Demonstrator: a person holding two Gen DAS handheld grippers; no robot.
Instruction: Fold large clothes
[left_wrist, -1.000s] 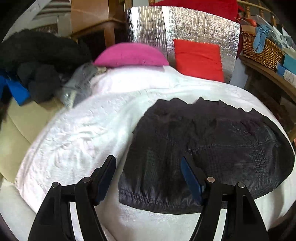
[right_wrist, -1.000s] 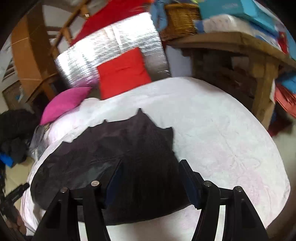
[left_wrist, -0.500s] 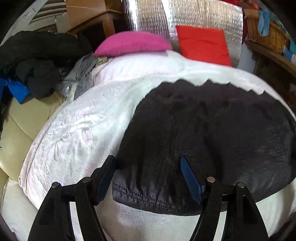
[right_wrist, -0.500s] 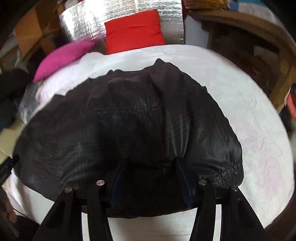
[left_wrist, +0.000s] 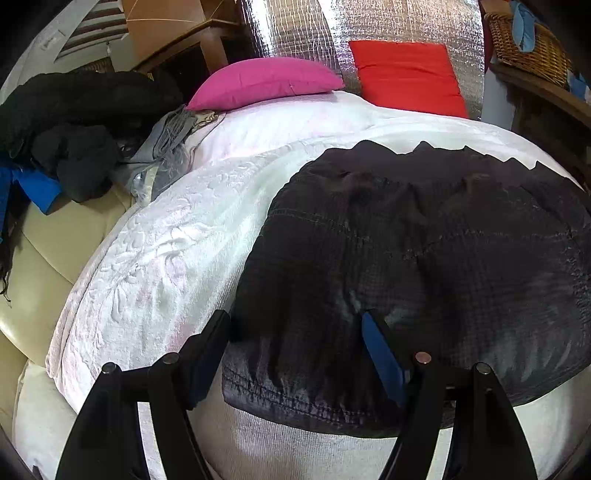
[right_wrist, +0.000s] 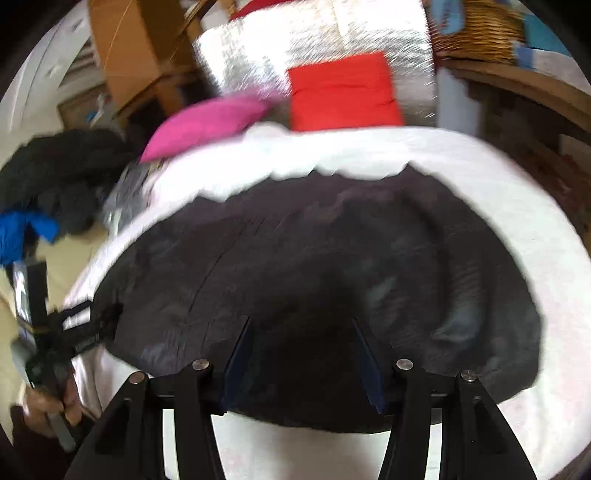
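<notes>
While it lies spread on the white textured bedspread (left_wrist: 155, 266), the black quilted garment (left_wrist: 424, 258) shows its stitched hem toward the cameras and a jagged far edge toward the pillows. In the left wrist view the left gripper (left_wrist: 295, 328) stands over the garment's near left corner; its jaws are spread wide, one finger at the garment's left edge and the blue-padded finger over the fabric, with the cloth lying between them and not pinched. In the right wrist view, which is blurred, the right gripper (right_wrist: 301, 332) hangs over the middle of the near hem. Its jaws have just been closing, with dark fabric lying between them; whether the pads (right_wrist: 240, 350) press on the cloth cannot be told from the blur. At the left edge of that view a hand (right_wrist: 48, 410) grips the handle of the other tool. Beyond the garment a pink cushion (left_wrist: 266, 83) and a red cushion (left_wrist: 406, 75) rest at the head of the bed, the red one against a silver foil panel (left_wrist: 295, 33). Left of the bedspread lies a heap of dark clothes (left_wrist: 74, 122) with a blue piece beneath, and a wicker basket (left_wrist: 528, 48) stands on a wooden shelf at upper right.
</notes>
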